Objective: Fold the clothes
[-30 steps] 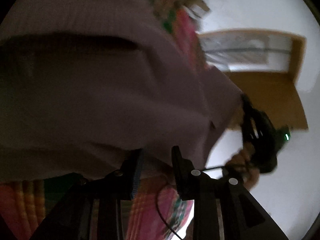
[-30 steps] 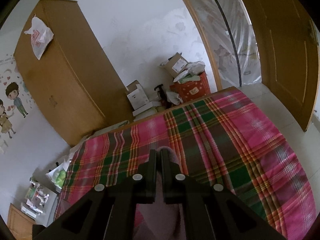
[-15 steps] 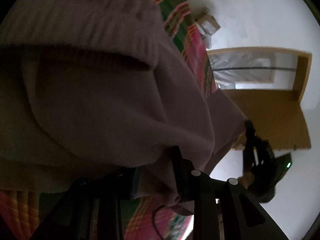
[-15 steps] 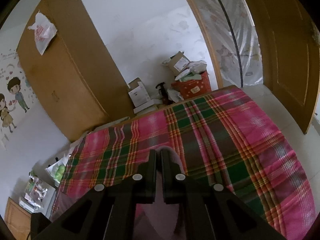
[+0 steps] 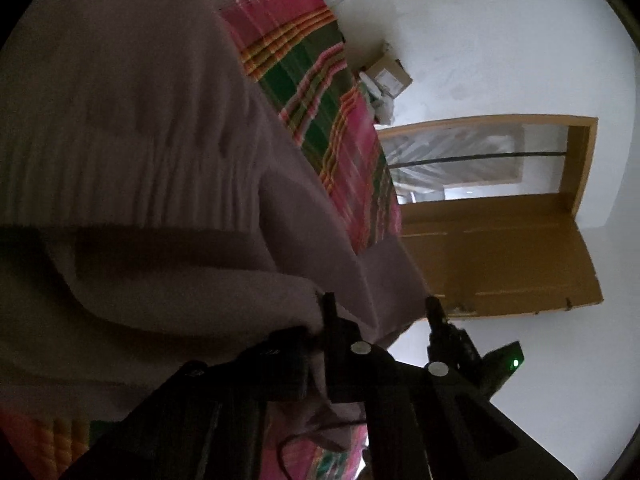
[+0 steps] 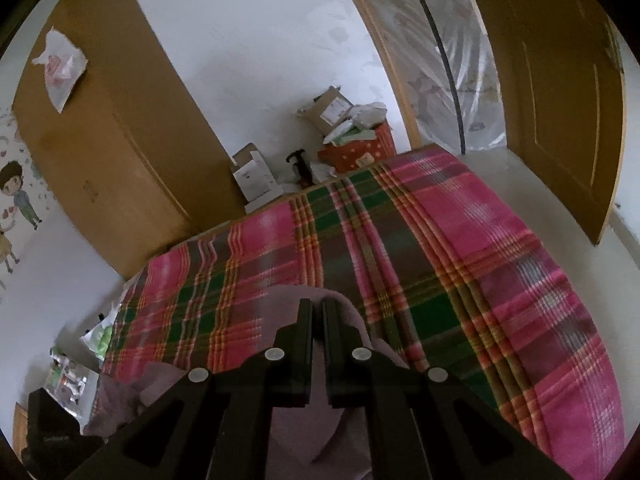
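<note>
Right gripper (image 6: pixel 316 312): fingers pressed together, pinching a fold of the mauve sweater (image 6: pixel 344 316) over the plaid bed (image 6: pixel 460 248). Left gripper (image 5: pixel 320 316): one finger (image 5: pixel 330 312) visible against the sweater (image 5: pixel 140 140), the other buried under cloth; whether it grips cannot be told. The sweater hangs bunched between the two grippers, above the bed. Wardrobe (image 6: pixel 108 128) and open door (image 6: pixel 560 80) beyond.

left gripper (image 5: pixel 316 320) jaws pinched, right gripper (image 6: pixel 316 312) jaws clamped
</note>
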A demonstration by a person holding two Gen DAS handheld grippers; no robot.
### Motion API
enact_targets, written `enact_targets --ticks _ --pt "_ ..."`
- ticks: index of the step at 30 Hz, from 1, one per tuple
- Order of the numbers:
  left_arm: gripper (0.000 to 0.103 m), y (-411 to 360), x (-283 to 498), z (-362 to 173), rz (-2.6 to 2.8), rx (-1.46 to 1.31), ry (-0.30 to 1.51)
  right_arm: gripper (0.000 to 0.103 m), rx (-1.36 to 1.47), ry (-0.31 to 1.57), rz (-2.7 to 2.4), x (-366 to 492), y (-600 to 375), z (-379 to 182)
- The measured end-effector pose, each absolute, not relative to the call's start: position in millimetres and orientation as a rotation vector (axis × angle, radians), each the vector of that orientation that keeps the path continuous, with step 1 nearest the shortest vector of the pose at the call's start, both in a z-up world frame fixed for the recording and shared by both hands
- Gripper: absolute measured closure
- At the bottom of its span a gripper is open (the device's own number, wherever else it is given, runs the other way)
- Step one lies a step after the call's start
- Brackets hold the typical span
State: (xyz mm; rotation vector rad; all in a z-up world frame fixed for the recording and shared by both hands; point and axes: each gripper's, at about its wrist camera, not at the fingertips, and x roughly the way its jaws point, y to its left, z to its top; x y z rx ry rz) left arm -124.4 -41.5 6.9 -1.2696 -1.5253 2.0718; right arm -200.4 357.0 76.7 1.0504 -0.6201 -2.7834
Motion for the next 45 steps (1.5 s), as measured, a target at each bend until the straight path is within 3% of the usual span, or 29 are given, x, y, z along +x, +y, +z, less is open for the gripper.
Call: enact_targets --ticks 18,35,41,45 --pt "0.1 -108.9 -163.8 41.0 2.303 -1.077 -1.491 0.099 0.957 -0.624 -2.947 -230.1 373.1 97.6" --pt "0.1 -135.4 -196.3 18.5 2.404 -1.123 -1.508 0.098 1.123 -0.493 -3.063 -298.4 367.8 71.9" --pt "0.095 -139.5 -196.3 17.4 2.329 -1.135 -1.496 0.085 1.22 -0.445 -2.972 -297.8 364.0 69.8" --pt "0.094 -150.4 -179.9 30.1 2.379 -1.096 -1.464 0.084 1.208 -0.436 -2.968 -281.5 368.5 80.6"
